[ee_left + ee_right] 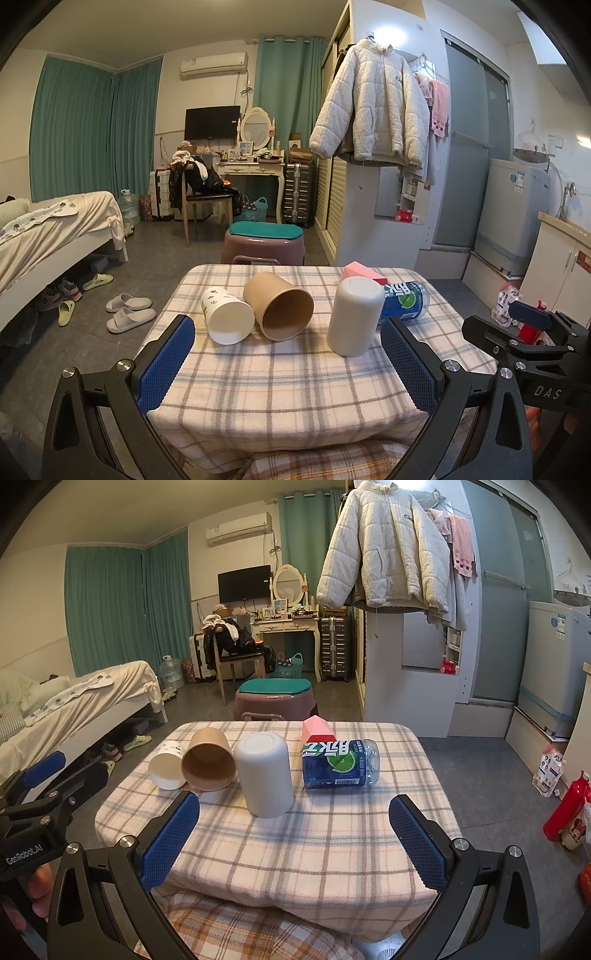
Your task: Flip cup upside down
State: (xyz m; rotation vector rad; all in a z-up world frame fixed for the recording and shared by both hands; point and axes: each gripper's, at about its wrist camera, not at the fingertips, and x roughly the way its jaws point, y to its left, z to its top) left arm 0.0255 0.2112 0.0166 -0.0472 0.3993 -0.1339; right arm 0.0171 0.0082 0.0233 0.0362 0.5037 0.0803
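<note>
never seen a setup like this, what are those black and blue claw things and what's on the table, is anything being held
Those claws are hand-held grippers, one per hand, each with its own camera looking along its fingers. One picture is from the left gripper, the other from the right gripper. Both are open and hold nothing. On the checked tablecloth lie a white paper cup and a brown paper cup, both on their sides, a white cup standing with its base up, a blue bottle on its side and a pink box.

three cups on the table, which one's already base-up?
The plain white cup, rightmost of the three: it stands upright on its mouth, closed base on top. The brown paper cup and the small printed white cup lie on their sides.
</note>
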